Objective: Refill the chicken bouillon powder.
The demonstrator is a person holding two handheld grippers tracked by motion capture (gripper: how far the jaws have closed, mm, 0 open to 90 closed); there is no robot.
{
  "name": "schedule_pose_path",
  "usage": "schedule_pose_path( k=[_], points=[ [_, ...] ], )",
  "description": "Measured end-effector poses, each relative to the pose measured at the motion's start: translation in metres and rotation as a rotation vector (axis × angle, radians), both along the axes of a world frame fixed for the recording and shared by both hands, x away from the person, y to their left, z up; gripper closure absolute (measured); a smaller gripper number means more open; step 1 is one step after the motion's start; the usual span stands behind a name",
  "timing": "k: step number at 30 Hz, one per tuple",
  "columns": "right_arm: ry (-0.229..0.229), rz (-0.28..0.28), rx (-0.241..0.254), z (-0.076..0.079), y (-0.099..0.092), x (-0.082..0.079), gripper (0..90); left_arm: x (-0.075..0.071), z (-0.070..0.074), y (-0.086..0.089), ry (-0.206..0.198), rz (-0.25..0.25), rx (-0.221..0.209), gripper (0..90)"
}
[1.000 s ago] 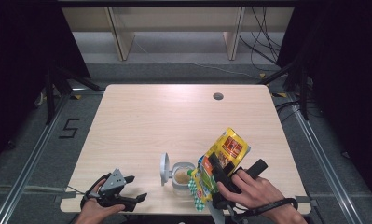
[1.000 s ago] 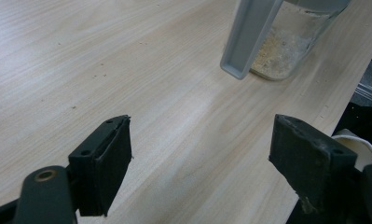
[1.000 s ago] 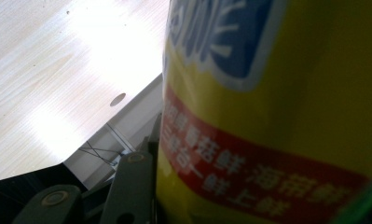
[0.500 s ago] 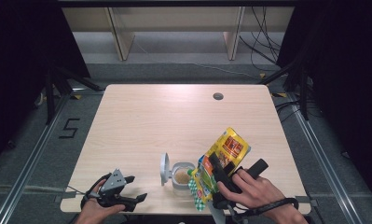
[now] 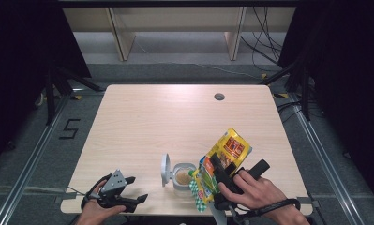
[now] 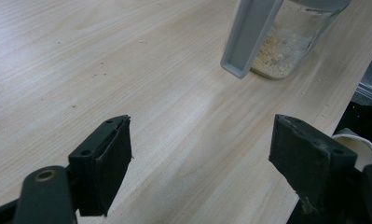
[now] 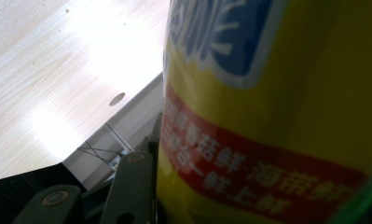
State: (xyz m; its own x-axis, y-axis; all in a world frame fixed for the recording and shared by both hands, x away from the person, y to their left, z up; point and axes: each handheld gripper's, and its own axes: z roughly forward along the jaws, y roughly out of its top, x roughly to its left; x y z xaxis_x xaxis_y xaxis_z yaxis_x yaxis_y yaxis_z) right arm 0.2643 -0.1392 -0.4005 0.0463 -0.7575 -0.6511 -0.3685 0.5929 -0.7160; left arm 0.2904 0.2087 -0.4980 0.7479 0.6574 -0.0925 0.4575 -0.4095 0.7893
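My right gripper has its jaws clamped on the yellow snack bag, which sits at lower right of centre in the high view. The bag's long axis slants from upper right down to lower left, its low end hanging just beside and above the open jar. I judge the pour turns on that: the jar's mouth lies immediately left of the bag's lower end. The jar's grey lid stands flipped up on its far-left side. My left gripper, jaws spread and empty, rests at lower left, farther from the jar.
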Motion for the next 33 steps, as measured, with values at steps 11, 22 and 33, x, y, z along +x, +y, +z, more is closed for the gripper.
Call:
schedule_pose_path(
  k=[11,22,33],
  points=[
    [0.004,0.011,0.0,-0.0006,0.0011,0.0002,63.2,-0.0009,-0.0005,-0.0015,0.004,0.005,-0.024,20.2],
    [0.005,0.017,-0.006,-0.0022,0.0015,0.0008,63.3,-0.0005,-0.0007,-0.0008,-0.004,0.005,-0.009,20.2],
    [0.001,0.019,-0.012,-0.0005,0.0016,0.0006,63.3,0.0002,-0.0003,0.0002,-0.008,0.001,0.009,20.2]
  ],
)
